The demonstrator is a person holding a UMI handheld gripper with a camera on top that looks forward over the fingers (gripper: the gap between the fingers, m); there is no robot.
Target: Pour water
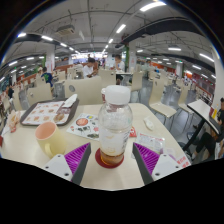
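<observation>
Gripper (112,158) fingers apart; capped bottle (114,126) stands between them on worktop (110,178). Yellow cup (50,138) beside bottle. Risk: off-centre closing tips bottle.

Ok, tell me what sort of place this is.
Probably a canteen or food court: rows of tables and chairs run back under strip ceiling lights. A bottle stands between the open gripper fingers, beside a yellow cup.

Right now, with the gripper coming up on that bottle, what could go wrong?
The bottle is tall and narrow and stands free between the fingers, with gaps either side; an off-centre close could tip it. Its white cap looks on, so pouring now would yield nothing. The yellow cup sits close beside the bottle and could get knocked on the swing.
</observation>
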